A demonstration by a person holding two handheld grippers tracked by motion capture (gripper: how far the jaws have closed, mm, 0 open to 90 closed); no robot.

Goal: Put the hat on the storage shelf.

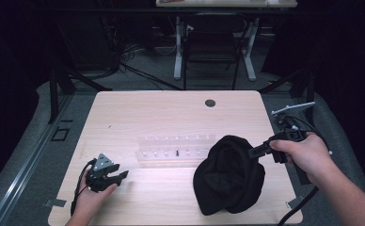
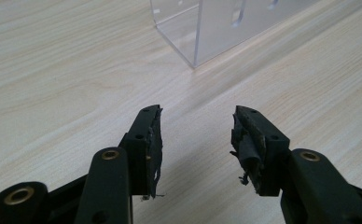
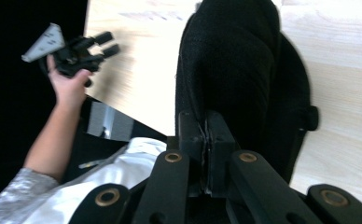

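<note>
Black knitted beanie (image 1: 229, 175) sags on the right half of the light wooden table (image 1: 171, 113), top edge pinched up in your right claw (image 1: 257, 150), jaws clamped tight on the fabric. Your left claw (image 1: 119, 176) sits well off to the left, open wide and empty, aimed at the clear acrylic rack (image 1: 176, 146).

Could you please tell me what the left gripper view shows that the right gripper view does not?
Left gripper view alone: the left gripper close up, jaws open with nothing between them, and a clear plastic rack ahead.
Right gripper view alone: the right gripper with jaws shut on a black knit hat, plus the person's left hand and a light sleeve.
Both: the wooden table.
</note>
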